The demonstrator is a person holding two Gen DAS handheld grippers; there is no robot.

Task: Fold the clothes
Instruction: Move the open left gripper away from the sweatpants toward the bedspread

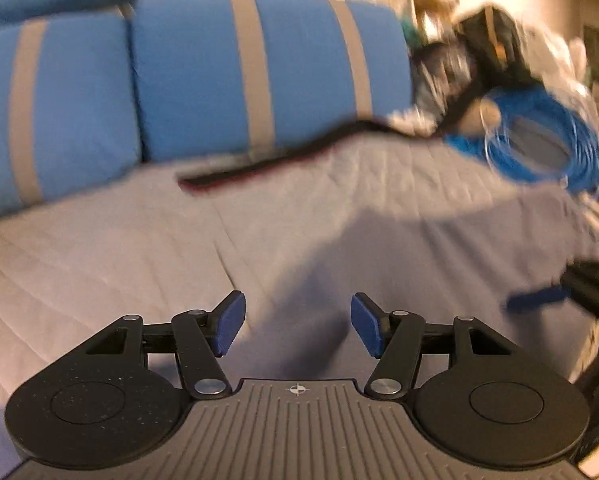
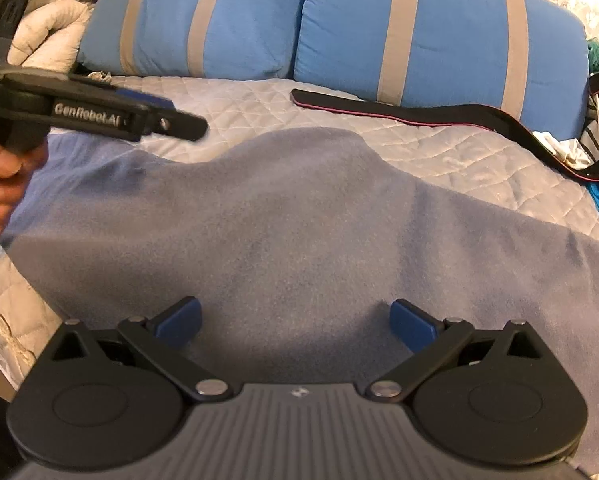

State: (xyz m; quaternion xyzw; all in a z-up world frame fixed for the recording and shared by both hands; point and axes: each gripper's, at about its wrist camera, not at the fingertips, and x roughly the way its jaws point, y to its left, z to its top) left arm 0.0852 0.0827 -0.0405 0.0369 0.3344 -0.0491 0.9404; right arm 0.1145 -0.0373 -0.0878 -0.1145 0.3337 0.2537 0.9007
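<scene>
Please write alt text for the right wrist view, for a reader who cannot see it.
An open right gripper hovers over a grey-blue fleece garment spread on a quilted grey bedcover. The left gripper, hand-held, enters at upper left; two blue pillows with grey stripes and a black strap lie behind.

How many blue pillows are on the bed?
2. One pillow lies at the back left of the bed, the other pillow beside it at the back right. More may be hidden outside the view.
</scene>
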